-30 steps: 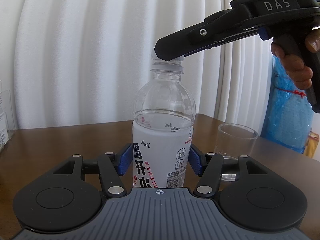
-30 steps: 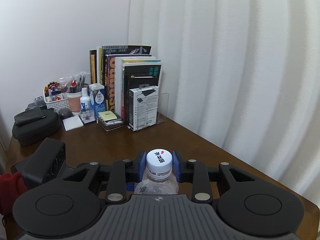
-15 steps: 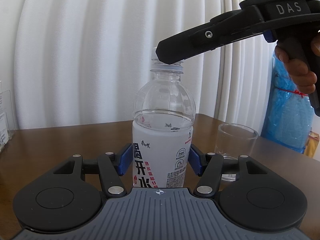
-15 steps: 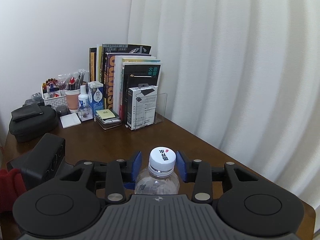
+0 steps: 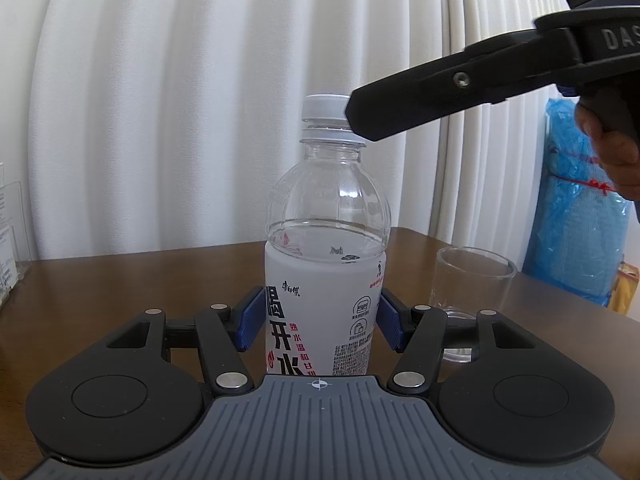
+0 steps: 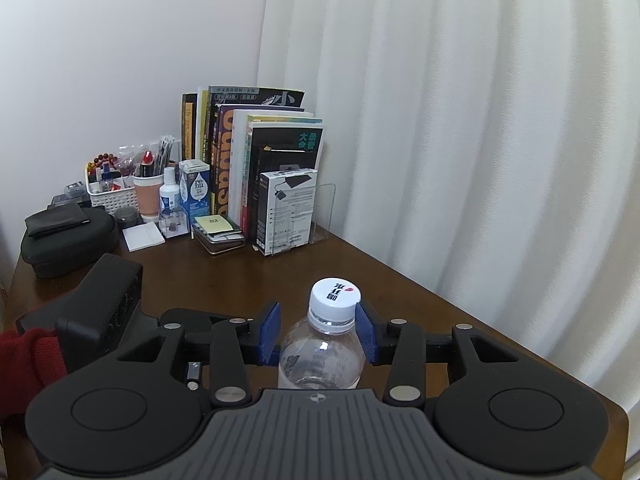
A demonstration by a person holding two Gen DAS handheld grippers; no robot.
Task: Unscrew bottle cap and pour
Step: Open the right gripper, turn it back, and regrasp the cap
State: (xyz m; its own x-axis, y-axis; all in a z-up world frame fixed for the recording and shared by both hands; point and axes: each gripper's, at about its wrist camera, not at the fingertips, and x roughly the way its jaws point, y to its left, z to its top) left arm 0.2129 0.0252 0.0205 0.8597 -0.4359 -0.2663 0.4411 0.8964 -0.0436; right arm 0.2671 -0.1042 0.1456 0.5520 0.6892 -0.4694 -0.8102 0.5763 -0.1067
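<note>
A clear water bottle (image 5: 326, 272) with a white label stands upright on the brown table (image 5: 120, 280). My left gripper (image 5: 318, 322) is shut on its body, blue pads (image 5: 250, 320) pressing both sides. Its white cap (image 5: 325, 109) sits on the neck. My right gripper (image 6: 316, 332) is open, its blue pads (image 6: 269, 332) either side of the cap (image 6: 335, 298) with gaps. In the left wrist view the right gripper's finger (image 5: 420, 104) reaches in from the upper right and overlaps the cap's right edge. An empty clear glass (image 5: 470, 300) stands right of the bottle.
Books (image 6: 256, 160), a white box (image 6: 286, 212), a basket of small items (image 6: 110, 188) and a black case (image 6: 64, 240) crowd the far left of the table. White curtains hang behind. A blue plastic bag (image 5: 580, 220) is at the right.
My right gripper opened and let go of the cap, then drew back to the right. The cap stays on the bottle. My left gripper has not moved.
</note>
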